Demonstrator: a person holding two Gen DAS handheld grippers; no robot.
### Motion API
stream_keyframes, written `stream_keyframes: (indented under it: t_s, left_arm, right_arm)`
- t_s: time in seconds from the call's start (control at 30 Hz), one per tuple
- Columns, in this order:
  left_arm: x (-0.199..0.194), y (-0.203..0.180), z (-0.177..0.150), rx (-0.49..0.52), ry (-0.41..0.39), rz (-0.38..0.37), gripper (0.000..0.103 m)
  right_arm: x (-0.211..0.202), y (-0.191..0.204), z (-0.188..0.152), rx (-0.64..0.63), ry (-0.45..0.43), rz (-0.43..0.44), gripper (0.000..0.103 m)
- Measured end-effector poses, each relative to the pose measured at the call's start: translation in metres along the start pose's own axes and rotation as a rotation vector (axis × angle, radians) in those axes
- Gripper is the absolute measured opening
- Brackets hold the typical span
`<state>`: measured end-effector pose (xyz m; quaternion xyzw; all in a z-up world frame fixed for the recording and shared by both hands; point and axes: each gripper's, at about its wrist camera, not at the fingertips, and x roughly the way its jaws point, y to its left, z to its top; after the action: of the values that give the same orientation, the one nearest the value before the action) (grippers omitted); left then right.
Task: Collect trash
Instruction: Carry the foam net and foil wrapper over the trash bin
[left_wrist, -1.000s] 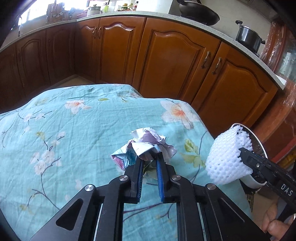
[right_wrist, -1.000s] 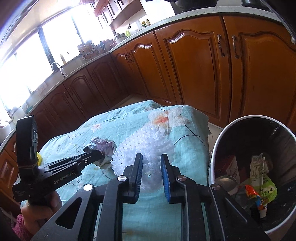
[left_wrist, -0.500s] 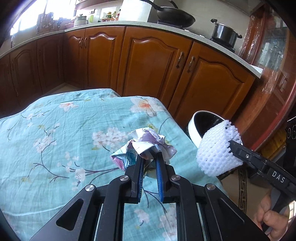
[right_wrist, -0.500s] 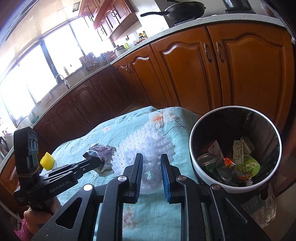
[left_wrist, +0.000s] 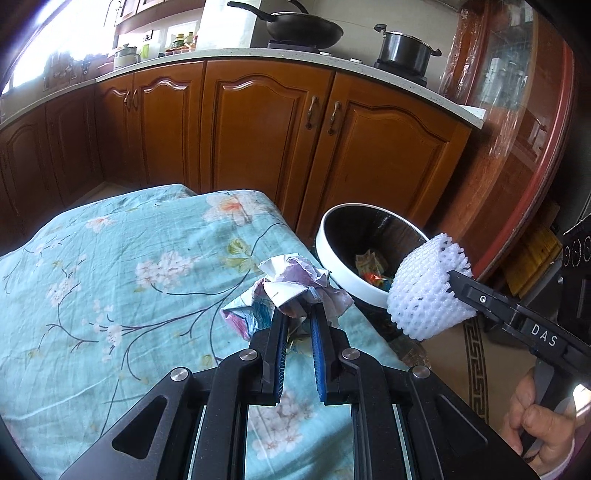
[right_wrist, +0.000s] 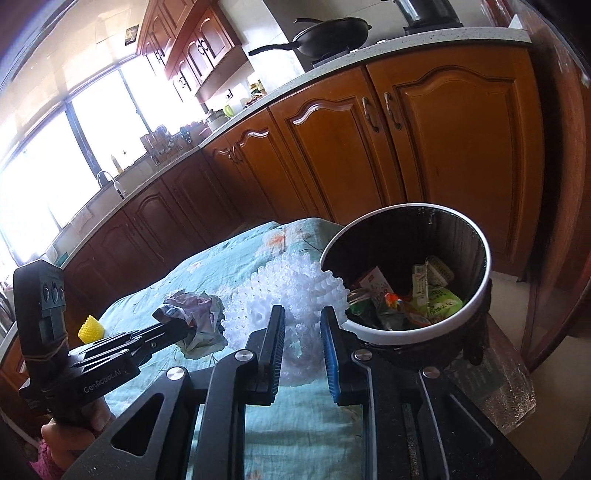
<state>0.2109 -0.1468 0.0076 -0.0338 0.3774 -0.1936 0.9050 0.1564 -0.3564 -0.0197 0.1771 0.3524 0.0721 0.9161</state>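
Jaws of the left gripper (left_wrist: 298, 314) clamp crumpled paper (left_wrist: 291, 284); the right gripper (right_wrist: 303, 325) clamps white foam netting (right_wrist: 288, 291) beside the trash bin (right_wrist: 476, 236).

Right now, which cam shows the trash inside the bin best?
Right wrist: it looks down into the bin, so the packets and wrappers at the bottom show clearly. Left wrist sees the bin side-on; only a sliver of the trash shows, partly behind the white foam net.

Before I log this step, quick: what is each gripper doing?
Left gripper: shut on the crumpled paper.
Right gripper: shut on the white foam net, near the trash bin.
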Motion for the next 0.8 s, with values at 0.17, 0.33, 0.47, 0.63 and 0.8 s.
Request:
stream_keyframes:
  t_s: [0.17, 0.33, 0.47, 0.63, 0.8]
  left_arm:
    - [0.005, -0.015, 0.003, 0.026, 0.007, -0.014, 0.011]
    - [0.011, -0.028, 0.006, 0.046, 0.013, -0.022, 0.011]
    - [0.016, -0.035, 0.008, 0.056, 0.018, -0.027, 0.011]
    - [0.023, -0.041, 0.011, 0.068, 0.021, -0.031, 0.011]
    - [0.029, -0.046, 0.014, 0.075, 0.024, -0.033, 0.011]
  right_arm:
    - [-0.013, -0.017, 0.002, 0.018, -0.021, -0.018, 0.020]
    - [-0.020, -0.030, 0.006, 0.029, -0.035, -0.032, 0.020]
    - [-0.023, -0.037, 0.008, 0.038, -0.044, -0.041, 0.020]
    - [-0.027, -0.043, 0.009, 0.047, -0.052, -0.049, 0.020]
    - [-0.027, -0.048, 0.010, 0.051, -0.054, -0.056, 0.020]
